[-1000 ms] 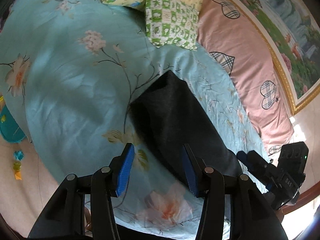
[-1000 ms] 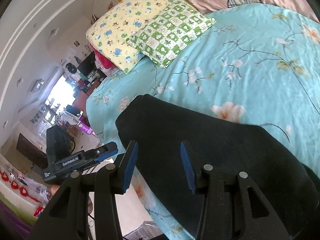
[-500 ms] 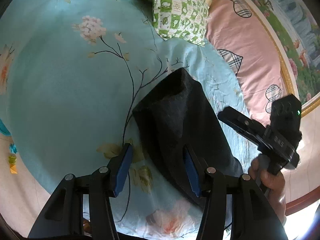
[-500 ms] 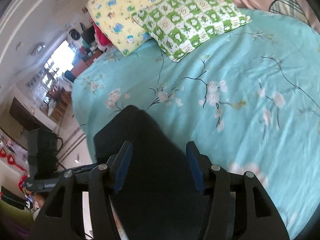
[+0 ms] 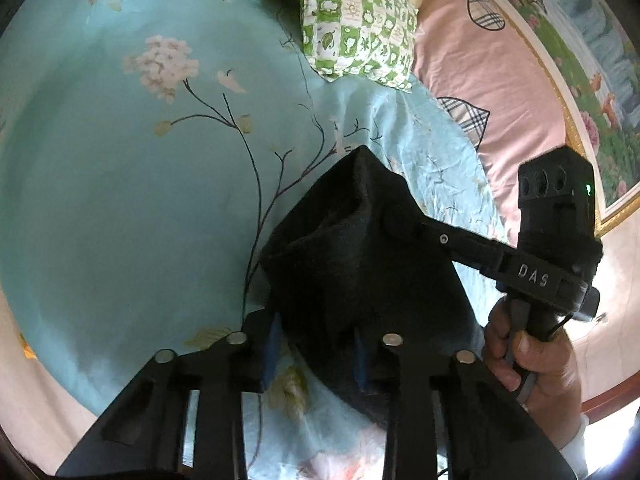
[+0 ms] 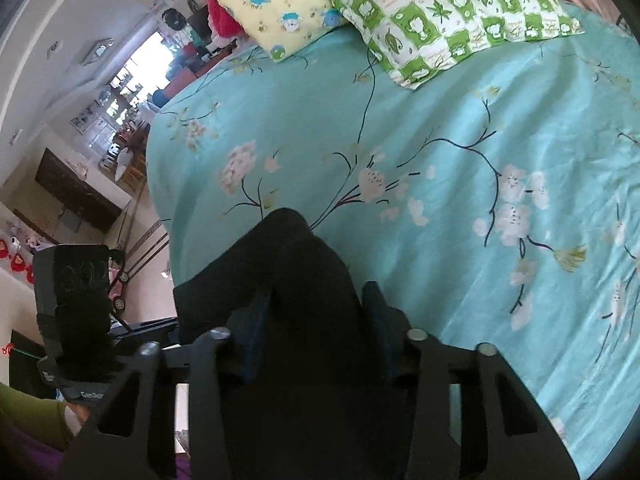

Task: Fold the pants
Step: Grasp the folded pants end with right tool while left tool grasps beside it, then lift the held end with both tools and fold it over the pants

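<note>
a: how many things are we counting here?

b: one pair of dark pants (image 5: 360, 264), lying bunched on the teal flowered bedspread (image 5: 120, 184) near the bed's edge. two pillows are sitting at the head, a yellow one (image 6: 280, 4) with a green checked one (image 6: 440, 12) overlapping it, well apart from the pants.

a: and the tongs?

b: two. the left gripper (image 5: 316, 354) is straddling the near edge of the pants, its blue pads apart with cloth bulging between them; whether it is actually pinching, i cannot tell. the right gripper (image 6: 316, 334) is reaching in from the other side, and a thick fold of cloth is filling the gap between its fingers too, so the same doubt applies there.

a: anything blocking?

b: a pink sheet (image 5: 500, 92) is lying beside the bedspread, toward a framed picture (image 5: 592, 80).
</note>
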`<action>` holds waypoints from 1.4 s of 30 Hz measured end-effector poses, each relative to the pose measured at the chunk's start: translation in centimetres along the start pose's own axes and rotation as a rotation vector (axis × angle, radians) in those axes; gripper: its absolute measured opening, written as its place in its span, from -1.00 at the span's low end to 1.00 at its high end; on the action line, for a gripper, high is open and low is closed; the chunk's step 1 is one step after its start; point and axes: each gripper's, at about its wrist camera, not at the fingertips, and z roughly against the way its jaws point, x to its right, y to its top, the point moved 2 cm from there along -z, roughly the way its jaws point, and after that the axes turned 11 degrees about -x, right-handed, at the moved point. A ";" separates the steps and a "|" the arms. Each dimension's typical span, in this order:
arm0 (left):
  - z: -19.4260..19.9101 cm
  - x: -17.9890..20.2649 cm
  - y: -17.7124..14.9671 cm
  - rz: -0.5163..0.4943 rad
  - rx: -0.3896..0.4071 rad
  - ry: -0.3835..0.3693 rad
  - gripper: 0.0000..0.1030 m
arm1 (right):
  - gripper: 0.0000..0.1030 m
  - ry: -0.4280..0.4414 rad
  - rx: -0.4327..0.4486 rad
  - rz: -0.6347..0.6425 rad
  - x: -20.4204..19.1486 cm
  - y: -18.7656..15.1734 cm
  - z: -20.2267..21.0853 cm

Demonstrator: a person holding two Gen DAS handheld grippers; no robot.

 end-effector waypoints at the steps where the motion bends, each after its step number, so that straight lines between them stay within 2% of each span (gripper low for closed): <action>1: 0.2 0.2 0.0 -0.006 0.005 -0.003 -0.52 | -0.41 -0.001 0.004 0.000 -0.1 -0.1 0.2; 4: 0.9 1.2 -0.3 -0.028 0.023 -0.005 -0.56 | -0.51 0.011 0.037 0.002 -0.4 -0.6 1.3; 10: 3.1 4.4 -0.8 -0.089 0.045 -0.037 -0.57 | -0.54 0.022 0.135 0.003 -1.6 -2.3 5.1; 23: 5.8 14.4 -4.6 -0.321 0.046 -0.113 -0.57 | -0.56 0.036 0.342 -0.048 -2.2 -8.3 13.8; 33: 5.7 22.3 -9.0 -0.503 0.006 -0.164 -0.57 | -0.58 0.063 0.523 -0.133 -0.5 -16.0 19.9; 42: 2.3 29.0 -15.6 -0.665 -0.066 -0.139 -0.57 | -0.60 0.069 0.638 -0.233 2.9 -23.3 22.7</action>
